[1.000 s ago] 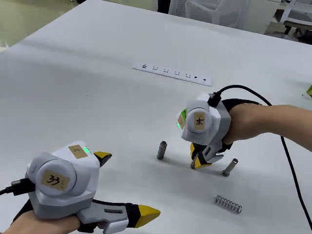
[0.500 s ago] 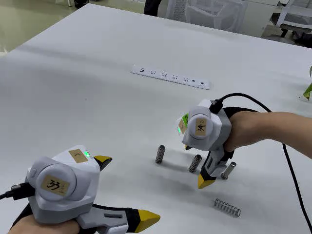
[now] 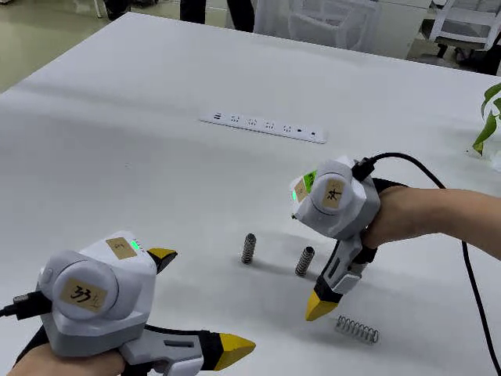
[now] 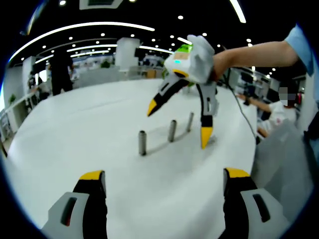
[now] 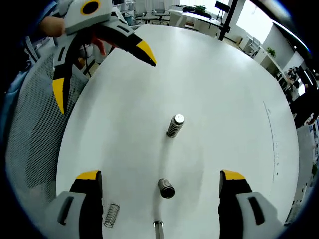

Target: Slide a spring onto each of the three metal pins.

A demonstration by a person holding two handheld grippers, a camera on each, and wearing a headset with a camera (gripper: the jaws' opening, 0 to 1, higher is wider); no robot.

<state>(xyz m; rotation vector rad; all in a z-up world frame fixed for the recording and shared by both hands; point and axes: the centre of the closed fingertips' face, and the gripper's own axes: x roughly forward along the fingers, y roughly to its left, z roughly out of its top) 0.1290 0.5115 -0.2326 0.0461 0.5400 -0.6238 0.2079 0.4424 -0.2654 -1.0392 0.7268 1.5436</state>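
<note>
The white table [image 3: 117,117] takes up most of what I see, with both my tongs above its near part. My left gripper [image 3: 203,298] hangs low at the near edge, jaws wide apart and empty. My right gripper [image 4: 179,123] points down at the row of pins, jaws also spread and gripping nothing. A white power strip [image 3: 262,125] lies well behind the work.

Two of the pins already wear springs: the far sprung pin [image 3: 249,248] and the near sprung pin [image 3: 304,261] stand upright, near each other. The bare pin [image 5: 158,228] stands just under my right gripper's camera, in line with them. The loose spring [image 3: 357,329] lies flat on the table, just beside my right jaw tip, so I judge the job two thirds done.

To do this step well, I should:
- come down over the loose spring with the right jaws across its middle and close lightly, so the coils are not crushed
- turn it upright, so its open end faces down
- line that end up over the bare pin's tip before lowering

A careless sweep could knock over the near sprung pin.

A handwritten sticker [image 3: 84,291] on my left gripper reads "33". The one on my right gripper is too tilted for me to read.
</note>
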